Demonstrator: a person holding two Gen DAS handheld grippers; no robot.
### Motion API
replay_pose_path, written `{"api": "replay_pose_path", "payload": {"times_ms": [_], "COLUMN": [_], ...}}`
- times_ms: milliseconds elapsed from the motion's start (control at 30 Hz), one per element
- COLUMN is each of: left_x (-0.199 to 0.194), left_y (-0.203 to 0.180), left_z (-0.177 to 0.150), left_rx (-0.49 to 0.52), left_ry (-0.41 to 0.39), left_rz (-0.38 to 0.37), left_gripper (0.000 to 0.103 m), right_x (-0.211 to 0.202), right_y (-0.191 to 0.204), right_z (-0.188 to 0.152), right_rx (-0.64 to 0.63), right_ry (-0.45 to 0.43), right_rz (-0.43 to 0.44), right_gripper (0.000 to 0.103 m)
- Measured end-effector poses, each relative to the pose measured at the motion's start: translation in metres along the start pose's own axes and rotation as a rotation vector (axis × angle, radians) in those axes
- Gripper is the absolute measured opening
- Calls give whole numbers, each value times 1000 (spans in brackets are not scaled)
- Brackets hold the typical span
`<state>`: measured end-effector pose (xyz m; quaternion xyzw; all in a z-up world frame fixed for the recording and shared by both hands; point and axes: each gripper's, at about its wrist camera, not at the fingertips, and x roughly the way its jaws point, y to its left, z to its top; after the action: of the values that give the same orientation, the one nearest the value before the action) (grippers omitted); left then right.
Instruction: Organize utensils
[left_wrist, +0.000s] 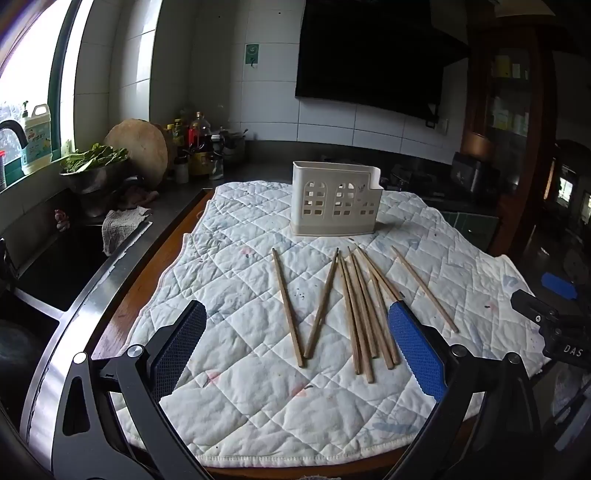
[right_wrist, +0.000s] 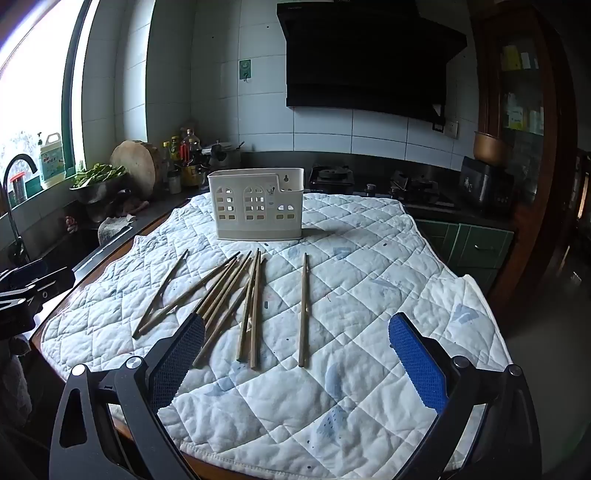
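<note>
Several wooden chopsticks (left_wrist: 354, 314) lie loose on a white quilted cloth (left_wrist: 240, 406), fanned out in front of a white plastic utensil holder (left_wrist: 334, 197) with window-shaped cutouts. The holder stands upright and looks empty. My left gripper (left_wrist: 297, 332) is open and empty, hovering over the near ends of the chopsticks. In the right wrist view the chopsticks (right_wrist: 255, 306) and the holder (right_wrist: 256, 208) sit ahead on the quilted cloth (right_wrist: 369, 295). My right gripper (right_wrist: 297, 343) is open and empty above the near ends, one lone chopstick (right_wrist: 303, 310) between its fingers.
A sink (left_wrist: 55, 266) with a black faucet (right_wrist: 18, 162) lies left of the cloth. A metal bowl of greens (left_wrist: 94, 170), a round wooden board (left_wrist: 142, 147) and bottles (left_wrist: 195, 144) stand at the back left. A gas stove (right_wrist: 406, 184) is behind the cloth.
</note>
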<state>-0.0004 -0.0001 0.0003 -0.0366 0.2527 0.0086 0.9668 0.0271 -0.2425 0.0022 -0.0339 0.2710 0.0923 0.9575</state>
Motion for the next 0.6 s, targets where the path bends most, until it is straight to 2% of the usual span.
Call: {"api": "replay_pose_path", "payload": {"times_ms": [600], "left_x": [0], "left_y": [-5], "left_z": [-2], "left_rx": [-2], "left_ry": [8], "left_rz": [3], "left_gripper": [97], "right_x": [1], "right_y": [2], "right_z": [0], "right_rx": [-5], "right_ry": [-9], "right_rz": [-6], "right_gripper": [97]}}
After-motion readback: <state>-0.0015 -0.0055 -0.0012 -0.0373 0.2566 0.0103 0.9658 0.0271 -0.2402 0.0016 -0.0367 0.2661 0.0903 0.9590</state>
